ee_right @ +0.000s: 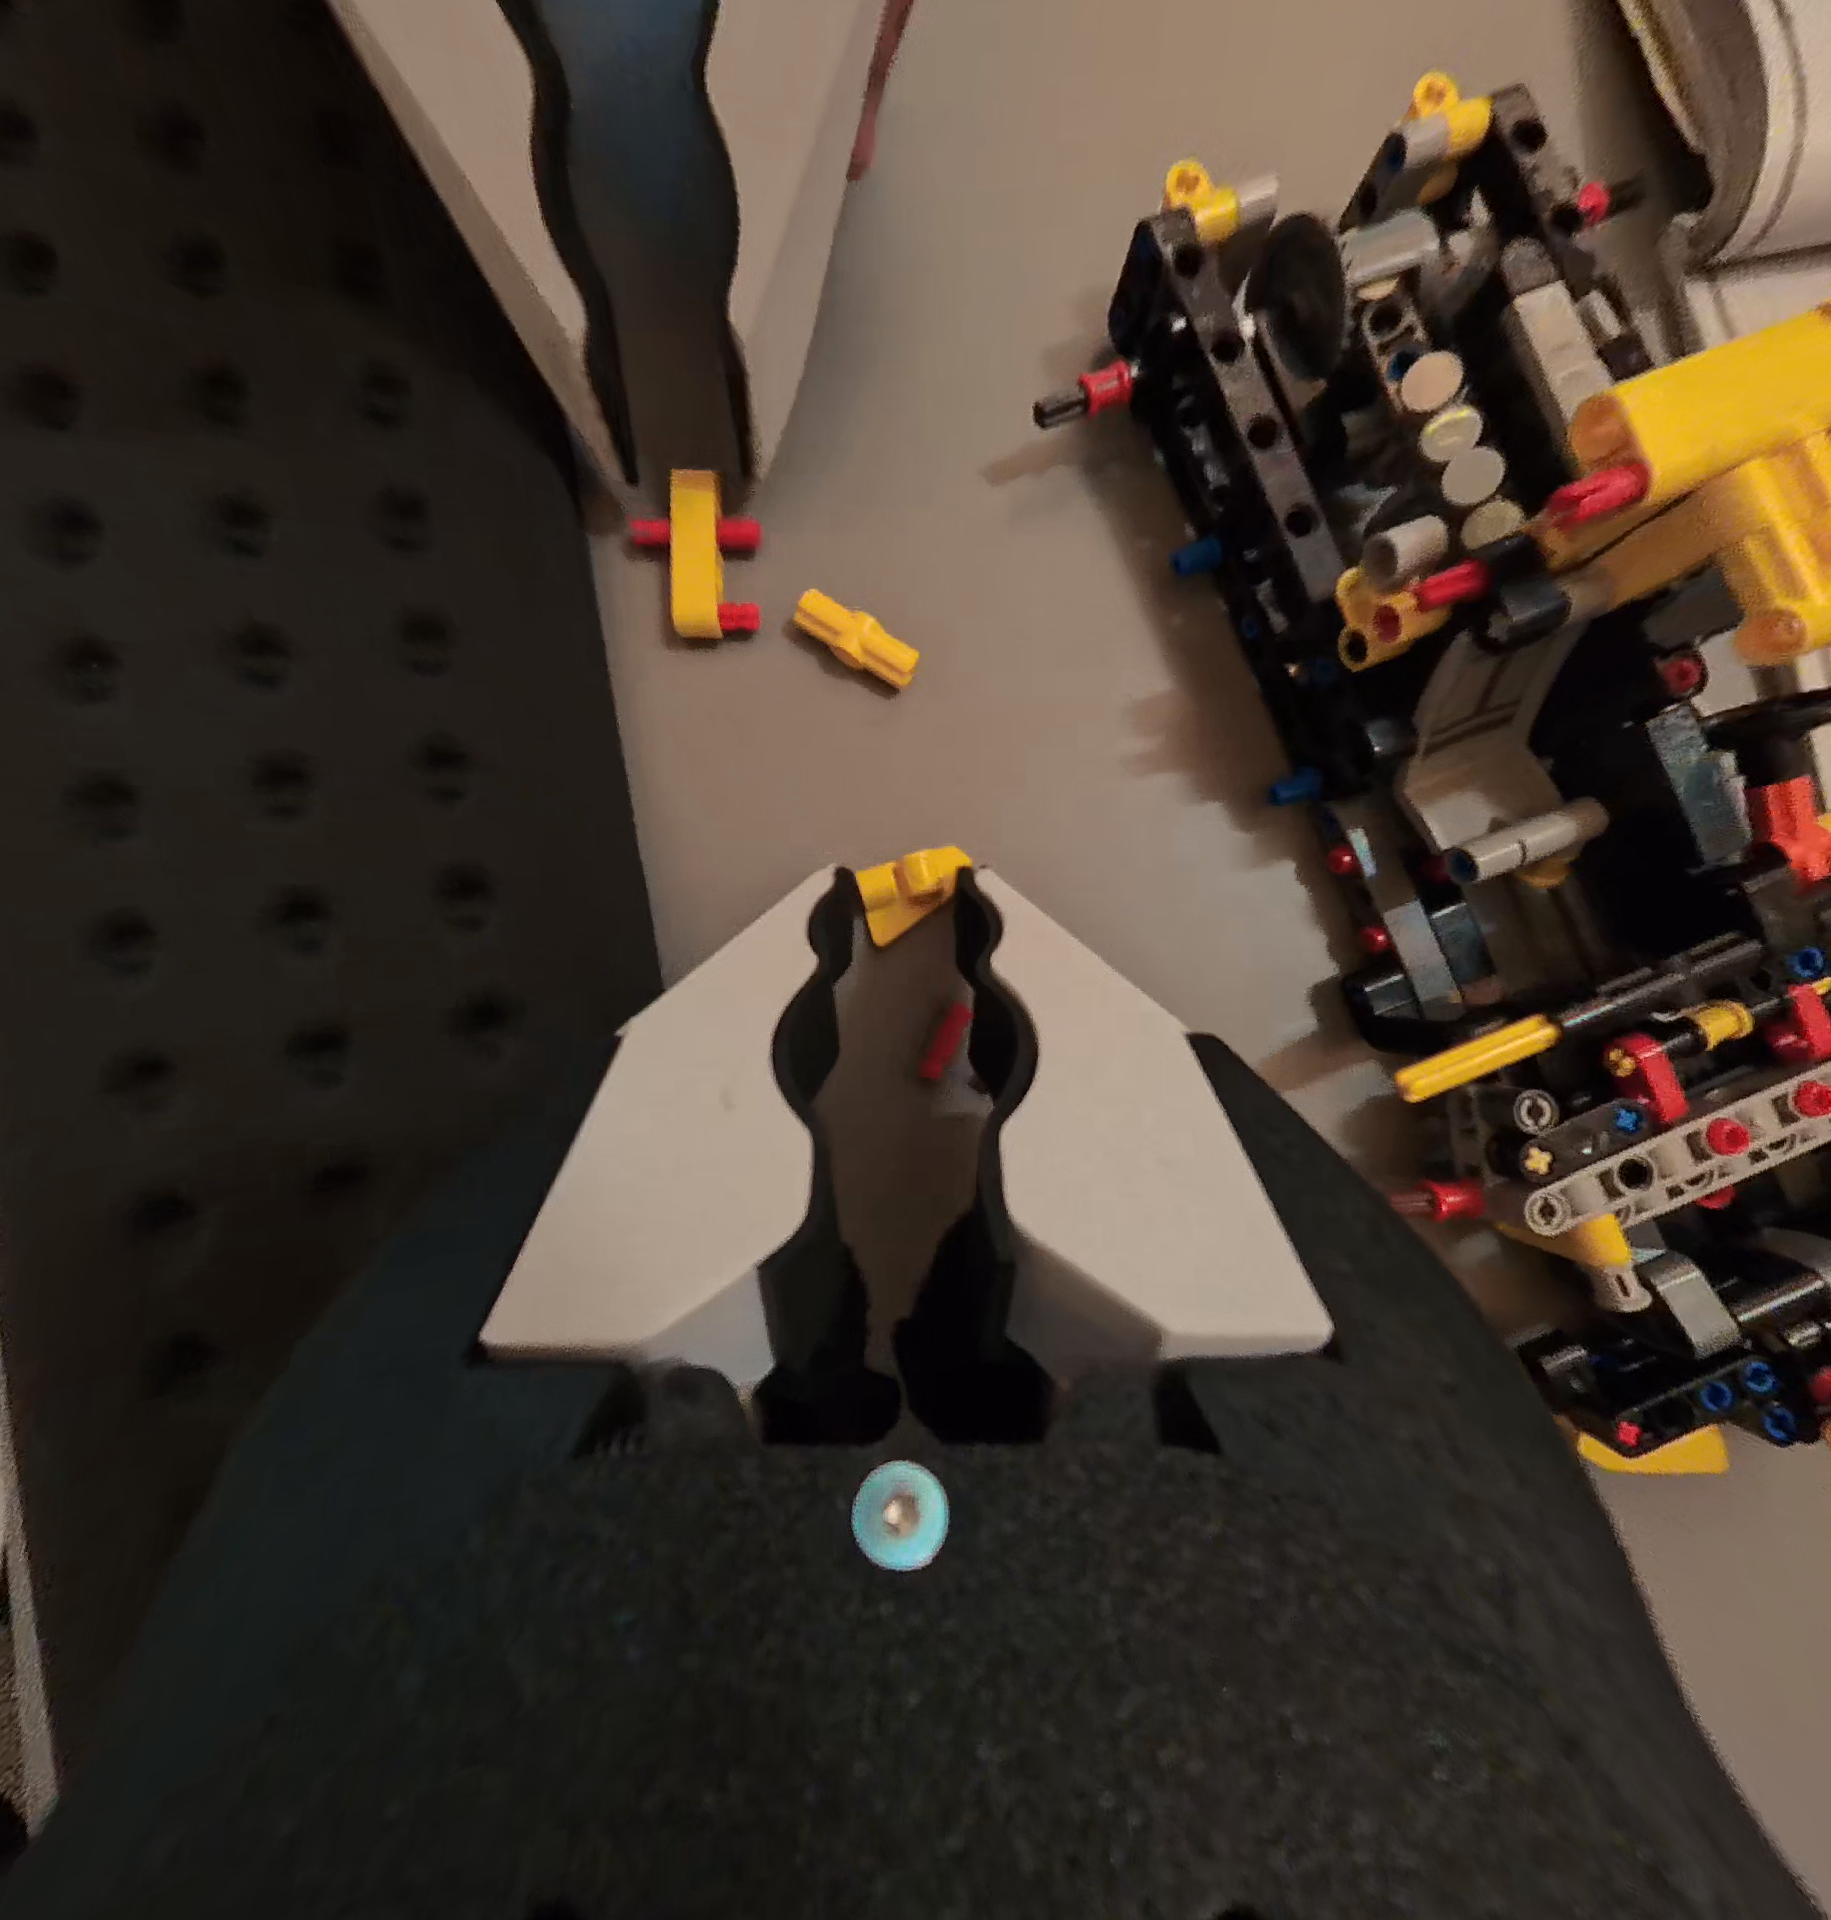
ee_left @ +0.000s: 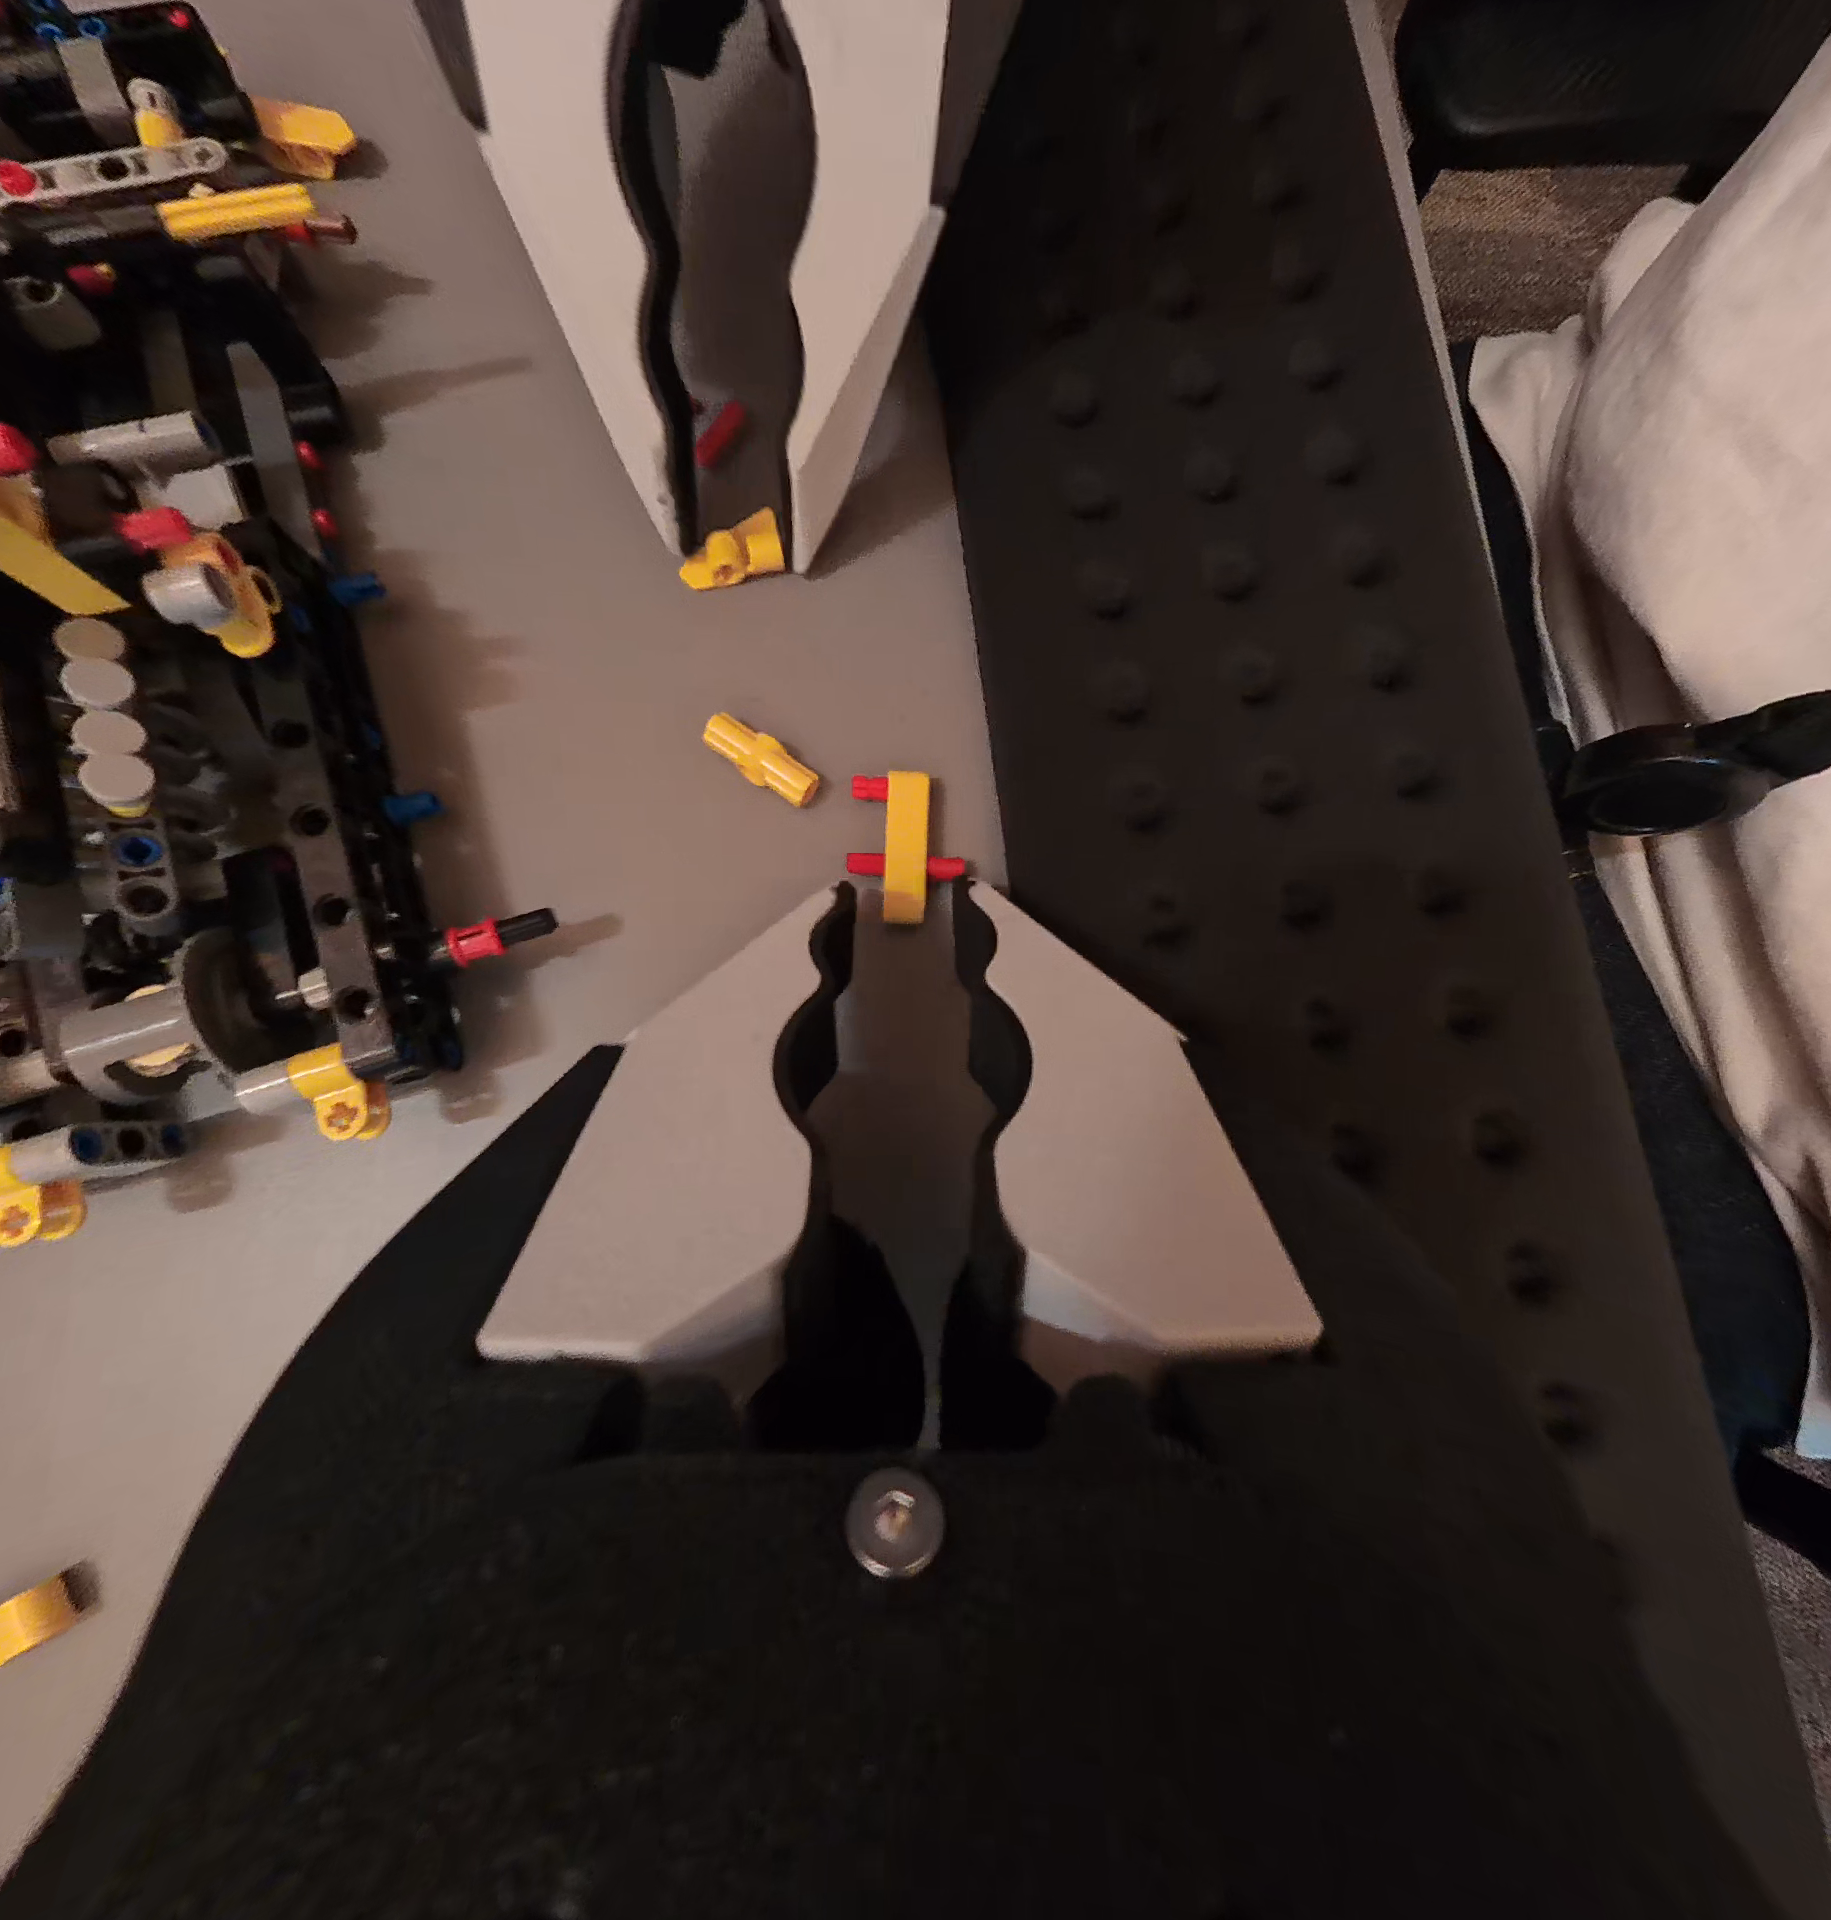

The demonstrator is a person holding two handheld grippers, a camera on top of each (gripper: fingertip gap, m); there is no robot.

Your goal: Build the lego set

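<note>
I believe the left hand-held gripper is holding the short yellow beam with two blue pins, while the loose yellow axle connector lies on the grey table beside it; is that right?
Not quite: the pins are red, not blue, as the left wrist view shows. The left hand-held gripper does hold the short yellow beam with two red pins, and the loose yellow axle connector lies on the grey table beside it.

Each wrist camera looks steeply down along its own fingers, close above the grey table point(ee_left: 578, 644). They face each other; both see the loose yellow connector point(ee_left: 760, 760) point(ee_right: 855, 652) between them.
</note>
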